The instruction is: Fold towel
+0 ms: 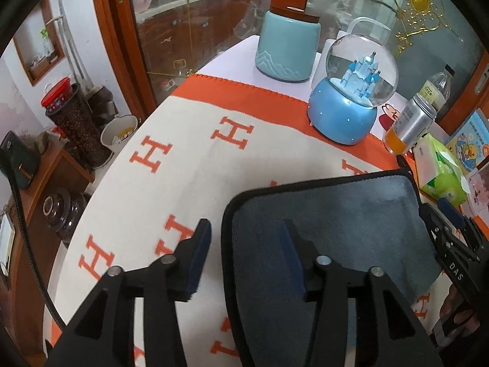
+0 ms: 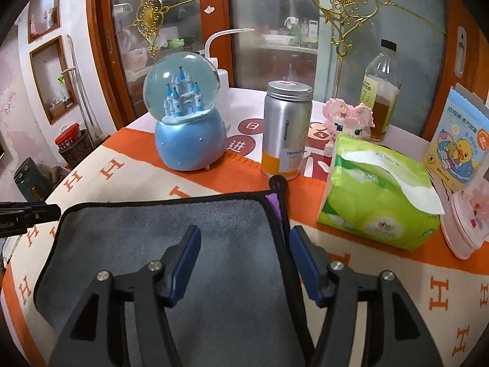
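Observation:
A grey towel (image 1: 345, 214) with black trim lies flat on the orange-and-cream H-patterned cloth (image 1: 189, 159); it also shows in the right wrist view (image 2: 171, 223). My left gripper (image 1: 246, 244) is open and straddles the towel's left edge, one finger over the cloth, one over the towel. My right gripper (image 2: 244, 250) is open and straddles the towel's right edge near its purple tag (image 2: 273, 203). The right gripper also shows at the right in the left wrist view (image 1: 452, 229). Neither holds anything.
A blue snow globe (image 2: 186, 122), a silver can (image 2: 285, 128), a green tissue pack (image 2: 376, 189), a glass bottle (image 2: 382, 91), a pink toy (image 2: 351, 119) and a teal jar (image 1: 287, 46) stand behind the towel. The table's left edge drops to floor clutter (image 1: 76, 128).

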Motion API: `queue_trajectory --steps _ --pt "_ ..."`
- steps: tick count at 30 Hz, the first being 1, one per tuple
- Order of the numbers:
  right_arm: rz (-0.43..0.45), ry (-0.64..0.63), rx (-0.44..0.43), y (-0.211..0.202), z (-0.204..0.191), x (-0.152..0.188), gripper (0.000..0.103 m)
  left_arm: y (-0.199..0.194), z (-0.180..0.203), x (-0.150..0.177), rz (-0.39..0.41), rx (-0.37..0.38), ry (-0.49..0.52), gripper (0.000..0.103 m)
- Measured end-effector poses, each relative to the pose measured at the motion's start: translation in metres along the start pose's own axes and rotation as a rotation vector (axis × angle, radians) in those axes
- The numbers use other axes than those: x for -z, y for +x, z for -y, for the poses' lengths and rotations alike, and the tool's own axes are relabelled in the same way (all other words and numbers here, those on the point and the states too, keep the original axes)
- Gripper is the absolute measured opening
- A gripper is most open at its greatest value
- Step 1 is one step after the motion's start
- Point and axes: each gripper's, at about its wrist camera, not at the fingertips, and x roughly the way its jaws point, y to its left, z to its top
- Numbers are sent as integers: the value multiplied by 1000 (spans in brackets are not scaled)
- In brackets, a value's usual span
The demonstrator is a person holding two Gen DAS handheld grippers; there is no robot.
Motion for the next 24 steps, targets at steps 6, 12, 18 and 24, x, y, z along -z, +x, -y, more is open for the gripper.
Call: queue_trajectory --steps 6,12,18,24 --pt "-18 36 -45 -24 -4 11 73 -18 11 20 -26 -12 34 60" --pt "-49 33 -70 -55 -10 29 81 -40 29 40 -34 4 78 66" --pt "-50 46 -80 -98 -8 51 86 -73 51 63 -18 56 120 72" --pt "-38 79 -57 -140 -1 78 90 -104 69 83 12 86 165 76"
